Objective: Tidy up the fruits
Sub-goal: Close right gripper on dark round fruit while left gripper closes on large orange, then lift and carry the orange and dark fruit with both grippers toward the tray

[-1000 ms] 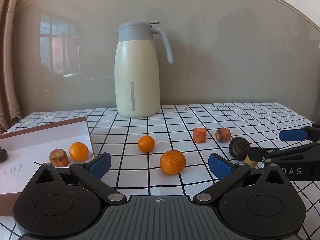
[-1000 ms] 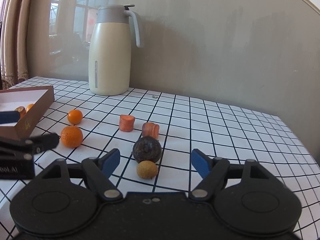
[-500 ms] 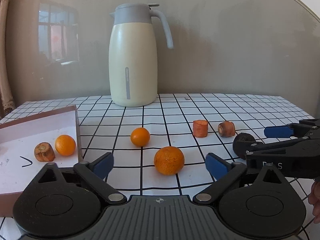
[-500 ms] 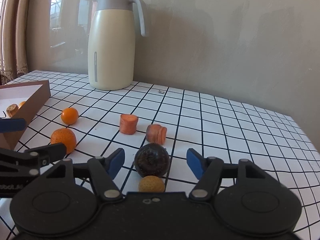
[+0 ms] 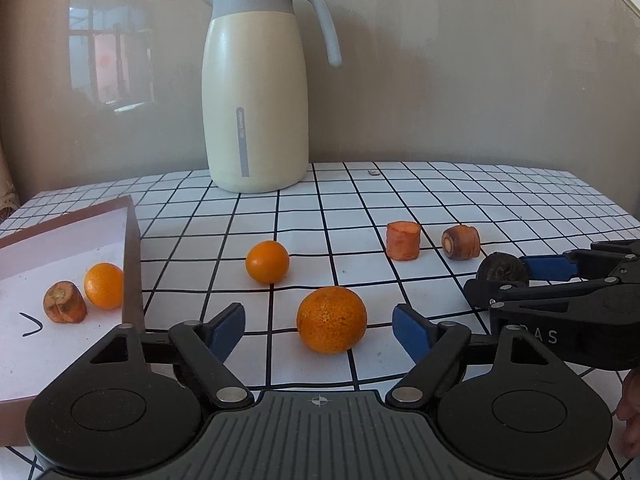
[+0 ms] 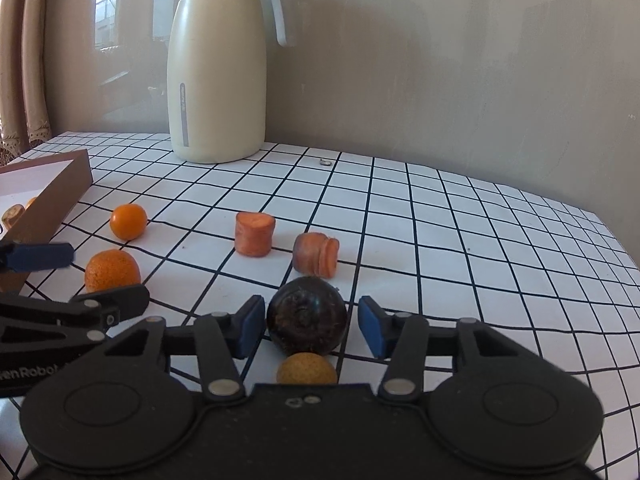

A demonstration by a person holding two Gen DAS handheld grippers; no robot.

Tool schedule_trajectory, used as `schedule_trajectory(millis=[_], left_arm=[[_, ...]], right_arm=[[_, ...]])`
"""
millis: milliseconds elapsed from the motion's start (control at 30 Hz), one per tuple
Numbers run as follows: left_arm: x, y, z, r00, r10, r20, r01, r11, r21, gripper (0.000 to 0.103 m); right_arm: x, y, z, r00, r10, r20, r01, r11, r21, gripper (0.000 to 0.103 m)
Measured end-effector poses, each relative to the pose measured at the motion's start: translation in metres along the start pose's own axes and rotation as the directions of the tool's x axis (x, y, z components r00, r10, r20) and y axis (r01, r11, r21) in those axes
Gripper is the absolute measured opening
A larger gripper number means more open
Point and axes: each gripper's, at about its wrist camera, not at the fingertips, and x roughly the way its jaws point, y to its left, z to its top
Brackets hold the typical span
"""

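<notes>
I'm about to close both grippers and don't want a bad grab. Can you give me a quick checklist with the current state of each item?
1. Left gripper open around the large orange: ok, a gap shows on both sides.
2. Right gripper open around the dark round fruit: ok, left pad close, right pad apart.
3. Small yellow fruit clear of the right grip: not ok, it sits right behind the dark fruit, between the arms.
4. Grippers clear of each other: cannot tell, they look close.
5. Box has room: ok, it holds an orange and a carrot piece.
</notes>
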Motion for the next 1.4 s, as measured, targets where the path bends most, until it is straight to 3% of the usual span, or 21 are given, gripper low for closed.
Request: schedule_trajectory(millis=[67,233,633,1400], left_arm=[[0.005,0.0,0.001,1.0,-0.009,-0.024,0.009,1.0,-0.003,0.067],[0.008,-0.003,0.0,0.999,-0.025,-0.044,0.025,1.0,0.008,0.038],[-0.005,-0.002,0.003,0.999,-0.031,-0.022,0.032,0.999,0.008,0.038],[-0.086,0.02,0.001,0.997,-0.028,0.072,0.025,0.999,0.033,0.038]], right_arm=[[0.002,0.0,0.001,1.0,0.012,-0.008,-0.012,1.0,0.002,0.034],[0.004,0.002,0.004,1.0,0.006,-0.011,-0.006,1.0,-0.005,0.033],[-0.009,-0.002,0.008,0.999,-0.023,0.025,0.023,1.0,0.014,0.033],[-0.073,0.019,0.004,0.995,-0.035,0.095,0.032,0.999,0.033,0.033]])
